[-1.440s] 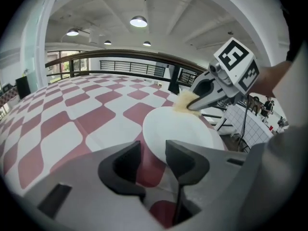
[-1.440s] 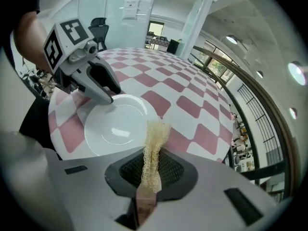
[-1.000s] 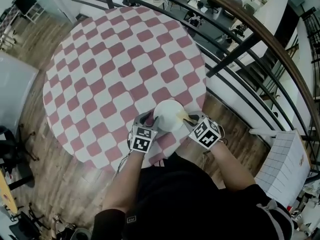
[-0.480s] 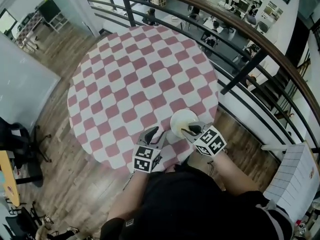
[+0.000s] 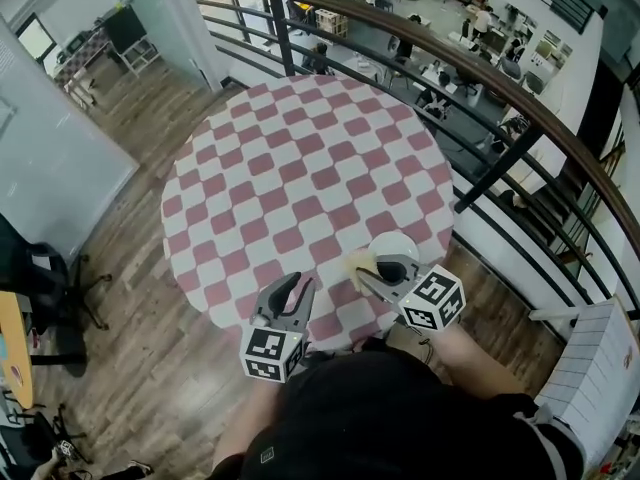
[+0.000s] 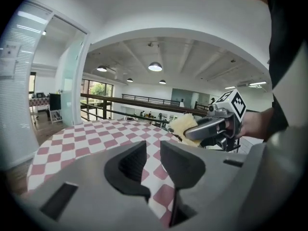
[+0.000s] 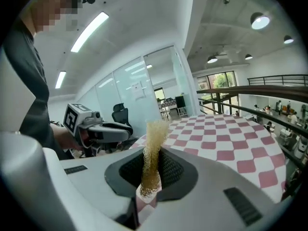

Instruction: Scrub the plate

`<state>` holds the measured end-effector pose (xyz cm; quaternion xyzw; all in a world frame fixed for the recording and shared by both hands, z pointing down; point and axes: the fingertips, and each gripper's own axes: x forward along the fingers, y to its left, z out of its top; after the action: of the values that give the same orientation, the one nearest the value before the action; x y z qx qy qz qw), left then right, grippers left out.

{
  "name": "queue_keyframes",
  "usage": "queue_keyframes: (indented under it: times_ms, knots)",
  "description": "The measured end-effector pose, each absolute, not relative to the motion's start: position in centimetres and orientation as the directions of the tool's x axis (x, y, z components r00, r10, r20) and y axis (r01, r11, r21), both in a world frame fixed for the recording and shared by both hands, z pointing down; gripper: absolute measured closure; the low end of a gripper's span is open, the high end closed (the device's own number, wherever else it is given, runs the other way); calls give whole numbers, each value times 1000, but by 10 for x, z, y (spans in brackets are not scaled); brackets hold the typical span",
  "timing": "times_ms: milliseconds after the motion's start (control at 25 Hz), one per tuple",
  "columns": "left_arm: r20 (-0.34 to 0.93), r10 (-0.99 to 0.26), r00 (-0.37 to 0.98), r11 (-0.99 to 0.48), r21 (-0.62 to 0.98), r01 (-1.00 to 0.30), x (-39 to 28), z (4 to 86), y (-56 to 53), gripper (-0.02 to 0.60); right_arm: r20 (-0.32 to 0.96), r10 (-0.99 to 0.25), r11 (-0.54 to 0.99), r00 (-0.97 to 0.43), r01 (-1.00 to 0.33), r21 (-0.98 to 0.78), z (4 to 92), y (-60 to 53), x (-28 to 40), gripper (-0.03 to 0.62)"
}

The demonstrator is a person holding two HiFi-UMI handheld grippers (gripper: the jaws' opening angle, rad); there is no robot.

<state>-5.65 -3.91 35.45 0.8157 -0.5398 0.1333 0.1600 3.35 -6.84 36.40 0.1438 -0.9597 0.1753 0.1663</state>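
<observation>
Pink-and-white checked cloth covers the round surface (image 5: 300,168), seen from above in the head view. At the surface's 6 o'clock edge the left gripper (image 5: 291,293) hangs clear of everything; its jaws are closing, and the left gripper view shows only cloth in the gap between them, so it holds nothing. To its right, the right gripper (image 5: 368,271) is clamped on a yellow mesh sponge (image 5: 355,264), which the right gripper view shows pinched upright between the pads and standing out beyond them. The white plate (image 5: 398,242) lies on the surface near its 4 o'clock edge, with the sponge at the plate's 8 o'clock rim. Judged from this layout, the scrubbing step is in hand but no stroke is being pressed: the plate is unsteadied and the sponge sits at its margin, not on its face. The next move probably calls for the left gripper to travel toward 2 o'clock and pinch or brace the plate's rim, while the right gripper carries the sponge onto the plate's face and bears down. The plate's near side is covered by the right gripper. Neither gripper view clearly shows the plate. Whether the sponge touches the rim, and whether any soil remains on the plate, cannot be made out.
</observation>
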Motion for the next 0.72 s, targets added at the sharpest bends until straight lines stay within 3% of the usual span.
queue_keyframes:
  times_ms: [360, 720]
  knots:
    - [287, -895, 341, -326, 100, -940, -73, 282, -23, 500, 189, -188, 920, -964, -240, -309, 288, -47, 10, 549]
    - [177, -942, 285, -275, 83, -958, -89, 226, -14, 540, 87, -115, 973, -990, -130, -191, 226, -27, -8, 549]
